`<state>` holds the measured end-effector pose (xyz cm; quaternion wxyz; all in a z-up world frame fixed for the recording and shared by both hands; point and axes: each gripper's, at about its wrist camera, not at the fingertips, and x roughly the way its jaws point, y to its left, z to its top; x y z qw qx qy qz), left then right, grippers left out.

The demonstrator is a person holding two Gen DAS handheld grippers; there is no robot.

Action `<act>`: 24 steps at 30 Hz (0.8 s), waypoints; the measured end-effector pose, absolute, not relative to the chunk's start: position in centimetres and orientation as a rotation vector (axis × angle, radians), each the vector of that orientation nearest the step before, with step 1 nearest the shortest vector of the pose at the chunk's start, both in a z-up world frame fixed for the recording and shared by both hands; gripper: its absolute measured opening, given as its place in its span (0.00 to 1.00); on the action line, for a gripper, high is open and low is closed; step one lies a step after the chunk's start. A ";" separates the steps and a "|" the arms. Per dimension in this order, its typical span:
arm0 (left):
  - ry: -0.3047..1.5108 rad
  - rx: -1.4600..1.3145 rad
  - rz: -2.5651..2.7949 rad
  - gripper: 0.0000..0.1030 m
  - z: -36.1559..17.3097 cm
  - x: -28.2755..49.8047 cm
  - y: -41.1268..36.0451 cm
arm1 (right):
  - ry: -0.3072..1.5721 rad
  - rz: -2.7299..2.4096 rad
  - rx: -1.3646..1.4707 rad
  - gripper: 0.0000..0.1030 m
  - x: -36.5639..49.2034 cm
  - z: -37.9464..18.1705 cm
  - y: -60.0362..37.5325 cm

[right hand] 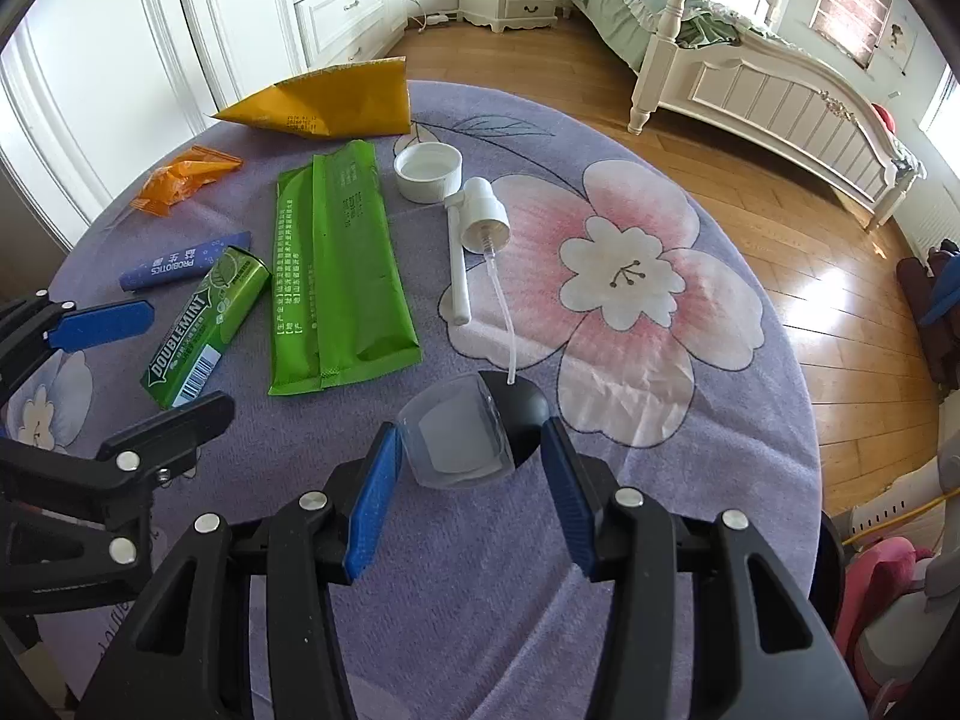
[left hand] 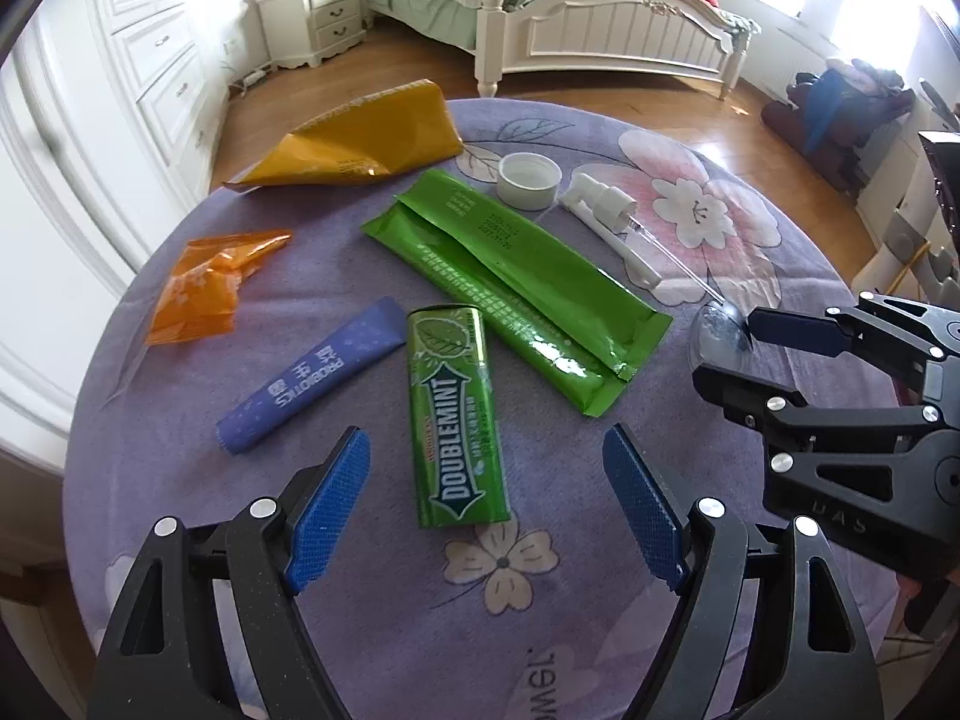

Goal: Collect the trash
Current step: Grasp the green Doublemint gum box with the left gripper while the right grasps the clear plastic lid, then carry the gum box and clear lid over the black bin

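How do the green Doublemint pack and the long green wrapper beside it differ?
The Doublemint pack is short, boxy and printed with a bold logo; the green wrapper is much longer, flat and empty-looking, with only small print. The pack lies between the left gripper's open jaws; the wrapper lies beyond them. Both are green and rest on the tablecloth.

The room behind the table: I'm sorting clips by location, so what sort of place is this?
Most likely a bedroom in a home. A white bed with green bedding, a nightstand beside it and built-in white wardrobes stand on a wooden floor.
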<state>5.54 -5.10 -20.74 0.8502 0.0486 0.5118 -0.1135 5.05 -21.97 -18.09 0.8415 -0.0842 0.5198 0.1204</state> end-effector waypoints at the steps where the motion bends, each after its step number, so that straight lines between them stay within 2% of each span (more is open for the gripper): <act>1: 1.083 0.100 -0.239 0.77 -20.9 5.7 -5.3 | 1.098 0.255 -0.186 0.49 5.1 -18.1 -21.9; 4: 1.095 0.098 -0.228 0.76 -21.5 6.4 -5.3 | 1.109 0.233 -0.195 0.58 5.6 -18.6 -22.0; 6: 1.108 0.094 -0.225 0.70 -22.0 6.7 -5.2 | 1.112 0.239 -0.149 0.51 5.9 -18.7 -22.5; 8: 1.091 0.115 -0.221 0.63 -22.0 6.8 -5.2 | 1.115 0.252 -0.121 0.51 6.0 -18.7 -22.8; 10: 1.087 0.110 -0.221 0.43 -21.9 7.0 -5.0 | 1.114 0.253 -0.119 0.50 6.1 -18.7 -22.8; 12: 1.098 0.092 -0.229 0.31 -21.7 7.4 -4.6 | 1.116 0.257 -0.110 0.50 6.2 -18.6 -22.9; 24: 1.079 0.127 -0.259 0.31 -20.8 6.4 -5.6 | 1.098 0.250 -0.088 0.50 5.2 -17.8 -24.0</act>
